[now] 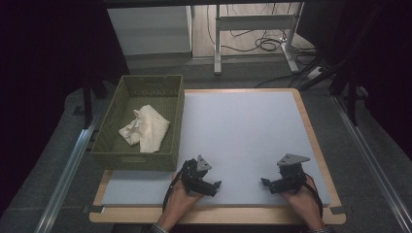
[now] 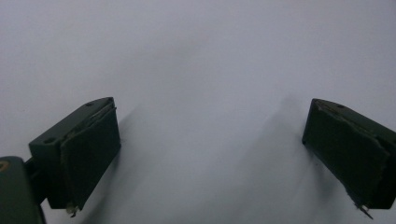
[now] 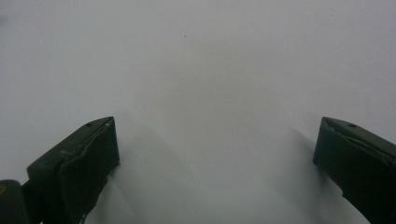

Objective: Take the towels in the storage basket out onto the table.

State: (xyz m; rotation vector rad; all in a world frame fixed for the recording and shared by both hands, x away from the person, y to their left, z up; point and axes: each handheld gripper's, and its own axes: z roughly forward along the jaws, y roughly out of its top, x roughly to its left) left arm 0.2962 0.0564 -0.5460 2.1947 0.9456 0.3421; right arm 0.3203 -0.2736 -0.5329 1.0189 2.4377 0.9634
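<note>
Cream-coloured crumpled cloth (image 1: 145, 128) lies inside the olive-green woven rectangular basket (image 1: 104, 131), toward its middle, long axis running roughly front to back. From that basket, my left gripper (image 1: 210, 185) sits just off the near right corner on the pale grey table mat (image 1: 243, 131), jaws spread wide and empty. My right gripper (image 1: 268, 183) rests well apart to the right, jaws also parted, holding nothing. I judge the left hand nearer; the cloth lies forward and left of its jaws.

cloth (image 1: 145, 128) in basket (image 1: 145, 161), pale mat (image 1: 243, 131)
</note>
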